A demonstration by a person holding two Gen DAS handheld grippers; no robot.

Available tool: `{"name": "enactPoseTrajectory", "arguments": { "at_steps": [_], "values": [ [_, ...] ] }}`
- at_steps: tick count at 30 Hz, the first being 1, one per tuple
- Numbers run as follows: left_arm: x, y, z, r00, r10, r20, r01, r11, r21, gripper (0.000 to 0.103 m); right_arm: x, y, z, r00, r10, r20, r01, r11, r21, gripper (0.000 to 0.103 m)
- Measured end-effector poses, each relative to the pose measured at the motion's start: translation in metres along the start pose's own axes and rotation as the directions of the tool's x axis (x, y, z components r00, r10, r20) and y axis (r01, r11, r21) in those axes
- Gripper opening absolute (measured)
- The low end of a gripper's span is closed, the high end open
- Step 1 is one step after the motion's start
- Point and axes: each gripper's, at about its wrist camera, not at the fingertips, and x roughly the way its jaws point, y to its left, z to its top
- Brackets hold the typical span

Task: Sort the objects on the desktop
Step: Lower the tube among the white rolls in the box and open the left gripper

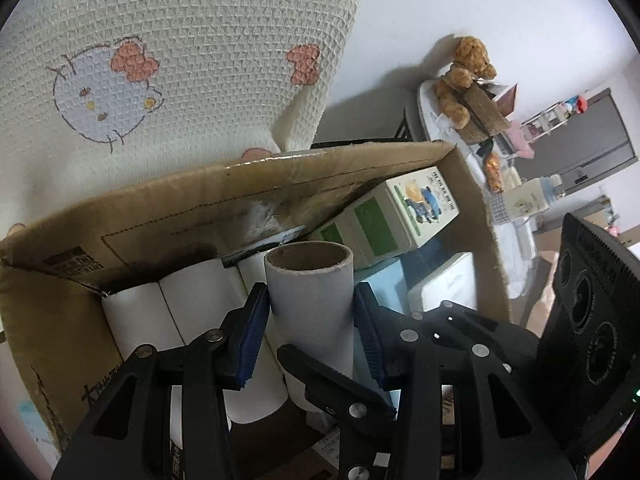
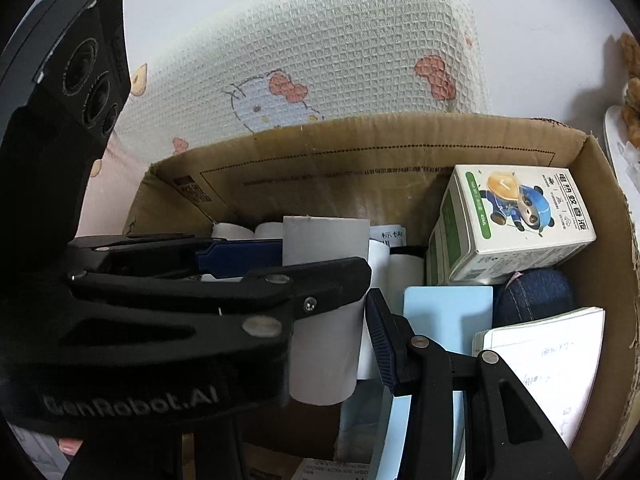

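Note:
My left gripper is shut on a grey cardboard tube and holds it upright over the open cardboard box. The tube also shows in the right wrist view, with the left gripper's black fingers across it. Inside the box lie white paper rolls, a green-and-white carton with a panda picture, light blue boxes, a denim item and a notebook. My right gripper's one visible blue-padded finger stands just right of the tube; the other finger is hidden.
A waffle-weave cloth with a cartoon cat print rises behind the box. A round white table at the right carries a brown teddy bear, a bottle and small items. The right gripper's black body is close at the right.

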Motion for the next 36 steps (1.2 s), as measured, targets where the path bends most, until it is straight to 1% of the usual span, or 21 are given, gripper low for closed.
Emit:
{"name": "enactPoseTrajectory", "arguments": {
  "at_steps": [1,2,3,4,7,10,13,14,15,16,17,20,21,25,26,29,33,36],
  "values": [
    [0.001,-0.002,0.000,1.000,0.030,0.002,-0.030,0.999,0.010,0.049,0.001,0.000,0.001,1.000,0.001,-0.006,-0.001,1.000,-0.001,0.040],
    [0.004,-0.004,0.000,0.996,0.091,0.003,-0.091,0.996,0.018,0.050,0.003,0.001,0.001,1.000,0.002,-0.013,-0.002,1.000,-0.003,0.040],
    [0.006,-0.005,0.000,0.993,0.119,0.002,-0.119,0.993,0.016,0.051,0.005,0.001,0.001,1.000,0.002,-0.026,-0.002,1.000,-0.007,0.040],
    [0.008,-0.004,0.000,0.991,0.133,-0.001,-0.133,0.991,0.011,0.051,0.007,0.002,0.002,0.999,0.003,-0.037,-0.003,1.000,-0.010,0.040],
    [0.006,-0.001,0.000,0.991,0.133,-0.001,-0.133,0.991,0.007,0.051,0.011,-0.001,0.002,0.998,0.014,-0.058,-0.014,1.000,0.002,0.040],
    [0.003,0.001,0.001,0.990,0.141,0.015,-0.141,0.990,-0.009,0.051,0.009,-0.006,0.002,0.999,0.017,-0.046,-0.016,1.000,0.025,0.040],
    [-0.003,0.004,0.000,0.992,0.127,0.025,-0.127,0.992,-0.013,0.051,0.001,-0.007,0.000,1.000,-0.016,-0.027,0.017,1.000,0.024,0.041],
    [-0.006,0.005,-0.001,0.993,0.117,0.030,-0.117,0.993,-0.008,0.049,-0.003,-0.007,-0.001,1.000,-0.017,-0.023,0.017,1.000,0.015,0.041],
    [-0.008,0.004,-0.002,0.993,0.112,0.035,-0.112,0.994,0.000,0.046,-0.007,-0.006,-0.003,1.000,-0.017,-0.016,0.017,1.000,0.009,0.041],
    [-0.011,0.002,-0.003,0.993,0.113,0.040,-0.113,0.994,0.006,0.036,-0.012,-0.005,-0.005,1.000,-0.023,-0.009,0.023,1.000,0.001,0.041],
    [-0.014,0.000,-0.004,0.991,0.124,0.048,-0.125,0.992,0.022,0.029,-0.015,-0.003,-0.007,0.999,-0.034,-0.006,0.034,0.999,-0.008,0.041],
    [-0.019,-0.005,-0.010,0.986,0.147,0.072,-0.152,0.986,0.062,0.021,-0.024,0.003,-0.017,0.998,-0.064,-0.017,0.063,0.997,-0.055,0.041],
    [-0.019,-0.008,-0.011,0.985,0.156,0.073,-0.161,0.984,0.072,0.020,-0.025,0.005,-0.020,0.997,-0.069,-0.030,0.067,0.995,-0.072,0.041],
    [-0.018,-0.011,-0.017,0.989,0.142,0.045,-0.146,0.984,0.102,0.020,-0.022,0.010,-0.033,0.992,-0.092,-0.084,0.080,0.987,-0.137,0.041],
    [-0.014,-0.013,-0.018,0.989,0.146,0.022,-0.147,0.982,0.116,0.020,-0.020,0.011,-0.034,0.991,-0.095,-0.095,0.081,0.986,-0.146,0.041],
    [-0.009,-0.017,-0.022,0.990,0.139,-0.015,-0.136,0.981,0.137,0.020,-0.014,0.009,-0.036,0.991,-0.070,-0.114,0.052,0.987,-0.152,0.041],
    [-0.009,-0.016,-0.021,0.988,0.155,-0.008,-0.153,0.980,0.128,0.020,-0.006,0.003,-0.031,0.992,-0.061,-0.108,0.046,0.991,-0.129,0.040],
    [-0.009,-0.013,-0.019,0.988,0.153,-0.006,-0.151,0.982,0.116,0.020,-0.002,0.001,-0.026,0.994,-0.054,-0.099,0.042,0.992,-0.118,0.040]
  ]
}}
